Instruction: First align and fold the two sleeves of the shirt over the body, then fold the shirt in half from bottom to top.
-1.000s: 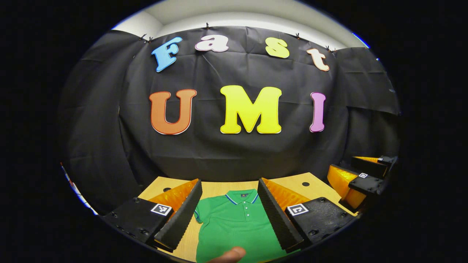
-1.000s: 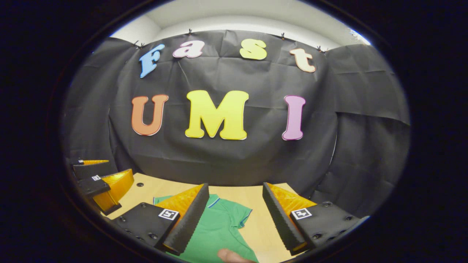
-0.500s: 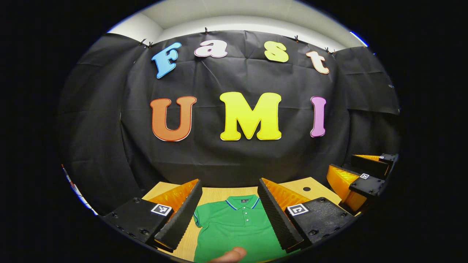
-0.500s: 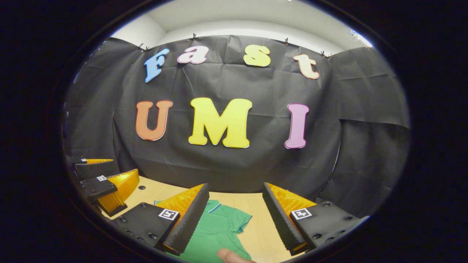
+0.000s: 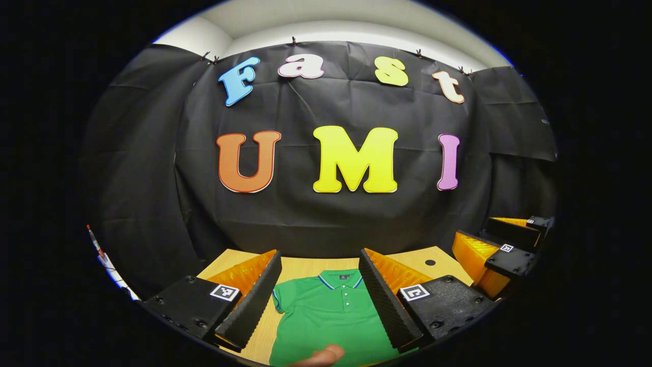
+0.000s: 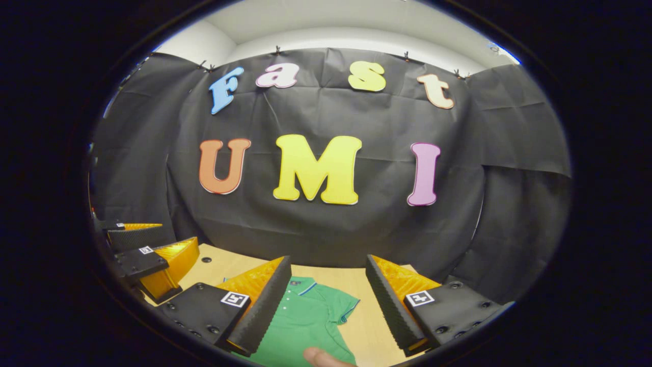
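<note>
Both views shifted slightly; left gripper (image 5: 319, 293), right gripper (image 6: 328, 300) agape above shirt (image 5: 326, 316).

Even overhead light, bright on top; sharp focus centrally; strong fisheye bending at edges; no glare.

My left tool (image 5: 320, 295) has ribbed, matt finger faces on glossy ridged plastic. The shirt (image 5: 331, 316) is soft matt knit cloth. The worktop (image 5: 305, 265) looks like smooth pale wood; the wall (image 5: 326, 224) is creased matt cloth.
</note>
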`<state>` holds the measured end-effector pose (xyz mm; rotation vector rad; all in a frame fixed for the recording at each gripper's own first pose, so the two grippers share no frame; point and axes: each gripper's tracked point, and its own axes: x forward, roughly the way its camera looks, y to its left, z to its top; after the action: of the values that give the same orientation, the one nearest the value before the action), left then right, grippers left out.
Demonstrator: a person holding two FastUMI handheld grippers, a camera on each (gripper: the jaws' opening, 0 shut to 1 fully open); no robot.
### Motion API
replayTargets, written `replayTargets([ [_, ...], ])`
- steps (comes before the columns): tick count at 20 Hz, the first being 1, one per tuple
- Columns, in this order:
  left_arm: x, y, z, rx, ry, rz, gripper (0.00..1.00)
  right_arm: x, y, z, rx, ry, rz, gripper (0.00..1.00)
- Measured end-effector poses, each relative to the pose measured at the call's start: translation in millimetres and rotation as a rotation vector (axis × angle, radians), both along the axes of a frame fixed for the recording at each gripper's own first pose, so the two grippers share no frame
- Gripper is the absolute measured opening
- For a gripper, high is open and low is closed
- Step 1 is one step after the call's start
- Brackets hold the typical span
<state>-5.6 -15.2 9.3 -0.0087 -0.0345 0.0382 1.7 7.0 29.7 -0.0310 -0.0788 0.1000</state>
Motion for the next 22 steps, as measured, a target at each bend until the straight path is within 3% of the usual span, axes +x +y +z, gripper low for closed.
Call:
replayTargets([
  [9, 1, 10, -7, -0.002, 0.002, 0.041, 0.98, 30, 0, -30, 0.012, 0.062, 0.031, 0.96],
  [14, -3, 14, -16, -0.014, 0.023, 0.091, 0.98, 98, -22, -85, -0.016, 0.161, 0.007, 0.94],
  [22, -20, 12, -30, -0.005, 0.086, 0.192, 0.99, 212, -57, -209, 0.037, 0.453, -0.024, 0.96],
])
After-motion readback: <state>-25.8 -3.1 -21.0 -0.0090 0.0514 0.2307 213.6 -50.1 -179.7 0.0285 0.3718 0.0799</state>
